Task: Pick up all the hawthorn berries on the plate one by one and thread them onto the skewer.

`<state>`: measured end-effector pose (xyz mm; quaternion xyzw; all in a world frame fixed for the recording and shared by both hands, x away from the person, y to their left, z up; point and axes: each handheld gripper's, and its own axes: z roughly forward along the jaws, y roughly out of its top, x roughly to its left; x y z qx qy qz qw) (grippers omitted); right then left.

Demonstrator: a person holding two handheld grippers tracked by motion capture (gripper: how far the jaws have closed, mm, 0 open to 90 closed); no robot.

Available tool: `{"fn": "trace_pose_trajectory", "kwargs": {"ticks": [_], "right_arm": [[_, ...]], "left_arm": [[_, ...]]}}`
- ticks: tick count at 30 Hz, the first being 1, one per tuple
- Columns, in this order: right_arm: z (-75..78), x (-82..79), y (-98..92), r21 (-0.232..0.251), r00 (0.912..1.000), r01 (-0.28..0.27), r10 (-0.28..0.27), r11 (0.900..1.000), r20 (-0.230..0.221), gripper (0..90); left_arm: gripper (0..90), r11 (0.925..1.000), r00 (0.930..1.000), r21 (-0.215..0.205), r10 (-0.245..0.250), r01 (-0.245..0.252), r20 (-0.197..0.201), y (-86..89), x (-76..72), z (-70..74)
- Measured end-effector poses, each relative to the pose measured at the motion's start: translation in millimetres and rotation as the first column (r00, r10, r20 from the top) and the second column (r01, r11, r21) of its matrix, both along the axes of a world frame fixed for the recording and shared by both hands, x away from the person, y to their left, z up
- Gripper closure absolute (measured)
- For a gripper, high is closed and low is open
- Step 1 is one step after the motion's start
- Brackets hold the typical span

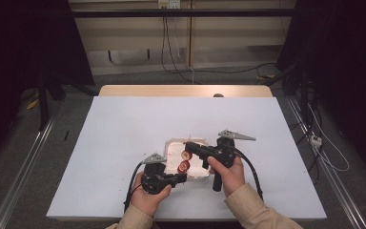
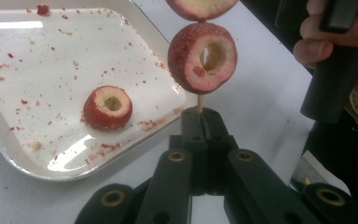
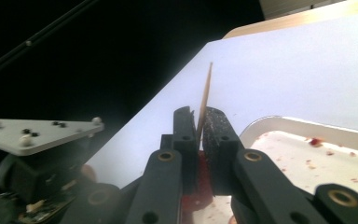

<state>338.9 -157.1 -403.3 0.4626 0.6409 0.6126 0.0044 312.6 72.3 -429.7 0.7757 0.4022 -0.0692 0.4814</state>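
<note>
Left gripper view has our left gripper [image 2: 200, 114] clamped on the skewer [image 2: 199, 103], two cored fruits [image 2: 203, 58] threaded at twelve o'clock. Our right gripper [image 3: 199, 122] pinches the skewer's upper end. We should keep both grips steady over the tray [image 2: 9, 140], where one fruit [image 2: 108, 107] waits.

1. The place looks like a lab or a recording studio, not a home.
2. The table [image 1: 124, 143] has a plain white cover and stands on a grey floor [image 1: 138, 78].
3. Black curtains [image 1: 24, 43] hang on both sides.
4. Cables [image 1: 171, 52] run from a wall socket [image 1: 168, 4].
5. Metal rails [image 1: 24, 162] lie along the floor.
</note>
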Motion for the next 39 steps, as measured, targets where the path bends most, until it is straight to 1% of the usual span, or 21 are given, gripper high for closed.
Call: {"fn": "trace_pose_trajectory", "kwargs": {"ticks": [1,3,4,6,8,9,10,12,14,15,16,20,22,23,27,29,30,32,35,37,39], "right_arm": [[-0.7,-0.5,1.4,0.007,0.9999,-0.011,0.011,1.000,0.001,85.6],[-1.2,-1.6,2.7,0.005,0.9999,-0.011,0.011,1.000,0.008,85.6],[-0.7,-1.8,2.3,0.004,0.9999,-0.009,0.009,1.000,0.006,81.6],[-0.4,0.2,0.1,0.011,1.0000,0.003,-0.003,1.000,-0.004,58.5],[0.0,2.1,-3.6,0.005,0.9997,0.022,-0.022,1.000,0.004,60.0],[0.3,2.7,-5.6,-0.001,0.9997,0.026,-0.026,1.000,0.001,57.9],[-0.1,3.7,-7.0,-0.008,0.9997,0.025,-0.025,1.000,0.005,56.4],[-1.7,4.5,-9.2,-0.053,0.9997,0.023,-0.022,0.998,0.005,53.3],[-6.2,5.8,-10.6,-0.093,0.9998,0.021,-0.020,0.995,0.005,50.0],[-9.5,6.2,-10.7,-0.119,0.9997,0.024,-0.023,0.993,0.009,49.0],[-13.6,6.5,-10.3,-0.144,0.9998,0.019,-0.020,0.989,0.001,47.7],[-31.9,6.5,-4.7,-0.185,0.9988,-0.010,0.001,0.983,-0.049,44.1],[-38.9,6.4,1.1,-0.235,0.9979,-0.035,0.021,0.971,-0.061,42.4],[-41.9,6.2,3.8,-0.249,0.9976,-0.044,0.029,0.968,-0.063,41.0],[-50.1,6.9,10.3,-0.286,0.9968,-0.051,0.031,0.957,-0.073,44.6],[-53.4,7.8,10.6,-0.284,0.9960,-0.057,0.035,0.957,-0.082,47.9],[-54.5,7.8,11.2,-0.291,0.9957,-0.059,0.036,0.955,-0.086,48.8],[-57.0,7.4,13.5,-0.304,0.9947,-0.078,0.053,0.950,-0.088,55.0],[-59.0,7.1,16.3,-0.296,0.9935,-0.087,0.061,0.951,-0.096,61.8],[-60.7,7.1,17.7,-0.291,0.9932,-0.088,0.061,0.953,-0.100,63.0],[-62.7,6.6,19.1,-0.294,0.9912,-0.103,0.073,0.950,-0.110,64.3]], "left_arm": [[90.0,0.9999,1.0000,0.010,-0.008,0.008,0.004,0.4,0.7,-0.4],[90.0,1.0000,1.0000,0.003,-0.006,0.006,-0.001,0.4,0.8,-0.7],[90.0,0.9999,0.9999,0.003,-0.012,0.012,0.001,1.3,1.3,0.1],[90.0,1.0000,1.0000,-0.003,0.007,-0.007,0.007,3.5,1.6,1.2],[90.0,0.9996,0.9996,-0.005,0.027,-0.027,0.006,8.8,3.0,1.2],[90.0,0.9991,0.9992,-0.009,0.041,-0.041,0.005,12.3,4.0,1.4],[90.0,0.9989,0.9988,0.003,0.046,-0.046,0.013,17.0,5.5,2.5],[90.0,0.9974,0.9970,-0.004,0.073,-0.073,0.026,24.7,7.4,4.3],[90.0,0.9960,0.9953,0.003,0.089,-0.089,0.039,29.6,8.1,6.2],[90.0,0.9954,0.9948,-0.005,0.096,-0.096,0.034,31.2,8.2,6.4],[90.0,0.9955,0.9948,-0.003,0.095,-0.095,0.037,32.1,8.3,6.3],[90.0,0.9952,0.9946,-0.003,0.098,-0.098,0.034,32.6,7.4,6.2],[90.0,0.9954,0.9949,-0.004,0.096,-0.095,0.034,33.5,7.2,6.3],[90.0,0.9955,0.9948,-0.005,0.095,-0.095,0.037,34.0,7.2,6.0],[90.0,0.9957,0.9952,-0.002,0.093,-0.093,0.033,35.0,6.4,5.8],[90.0,0.9954,0.9948,-0.002,0.096,-0.096,0.033,35.5,6.1,5.9],[90.0,0.9954,0.9949,-0.003,0.096,-0.096,0.032,35.5,5.9,5.6],[90.0,0.9955,0.9951,0.000,0.094,-0.094,0.030,35.5,5.8,5.2],[90.0,0.9957,0.9952,0.004,0.093,-0.093,0.030,34.6,5.4,5.2],[90.0,0.9960,0.9956,0.004,0.089,-0.089,0.031,34.1,5.4,5.1],[90.0,0.9963,0.9958,0.006,0.086,-0.086,0.030,33.9,5.5,4.7]]}}
